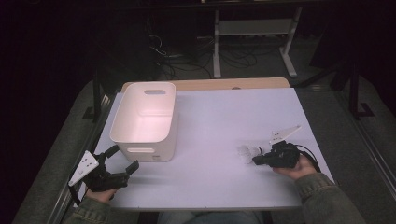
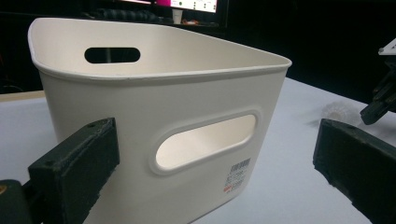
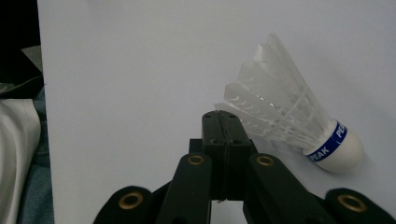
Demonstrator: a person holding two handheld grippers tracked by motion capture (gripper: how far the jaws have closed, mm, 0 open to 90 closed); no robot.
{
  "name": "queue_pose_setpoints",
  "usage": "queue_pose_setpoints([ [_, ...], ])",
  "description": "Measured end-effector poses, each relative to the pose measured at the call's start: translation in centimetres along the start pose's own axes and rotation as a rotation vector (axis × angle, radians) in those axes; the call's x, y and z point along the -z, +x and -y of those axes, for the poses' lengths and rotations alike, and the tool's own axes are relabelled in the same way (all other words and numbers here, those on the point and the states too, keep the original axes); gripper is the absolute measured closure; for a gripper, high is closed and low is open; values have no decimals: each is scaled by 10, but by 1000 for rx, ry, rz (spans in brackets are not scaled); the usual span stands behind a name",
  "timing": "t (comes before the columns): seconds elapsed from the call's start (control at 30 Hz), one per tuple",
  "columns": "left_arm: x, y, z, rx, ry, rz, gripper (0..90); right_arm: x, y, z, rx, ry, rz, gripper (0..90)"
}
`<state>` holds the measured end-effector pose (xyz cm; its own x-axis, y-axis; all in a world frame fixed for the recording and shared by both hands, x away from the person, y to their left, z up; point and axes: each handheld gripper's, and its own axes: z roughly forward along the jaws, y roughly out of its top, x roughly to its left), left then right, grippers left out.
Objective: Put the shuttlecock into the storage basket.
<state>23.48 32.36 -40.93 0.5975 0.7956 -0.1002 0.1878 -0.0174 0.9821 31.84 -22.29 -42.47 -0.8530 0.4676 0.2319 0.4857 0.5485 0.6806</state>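
A white bin [image 1: 144,120] with handle slots stood on the left part of the white table [image 1: 219,116], its inside bare as far as the high view showed. A barcode label [image 2: 237,174] sat low on its near wall. A white feathered shuttlecock [image 3: 299,126] with a blue band lay on its side near the table's right edge, well apart from the bin.

The left gripper [image 1: 122,159] was spread wide just in front of the bin's near wall, holding nothing. The right gripper [image 3: 225,122] had its jaws pressed together and empty, the tips just beside the shuttlecock's feathers; whether they touched could not be told.
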Motion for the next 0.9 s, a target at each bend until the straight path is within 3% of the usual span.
queue_pose_setpoints([
  [0.9,0,0,0,6,0,-1,0,-15,-11,-4,-4,36,9,888],
])
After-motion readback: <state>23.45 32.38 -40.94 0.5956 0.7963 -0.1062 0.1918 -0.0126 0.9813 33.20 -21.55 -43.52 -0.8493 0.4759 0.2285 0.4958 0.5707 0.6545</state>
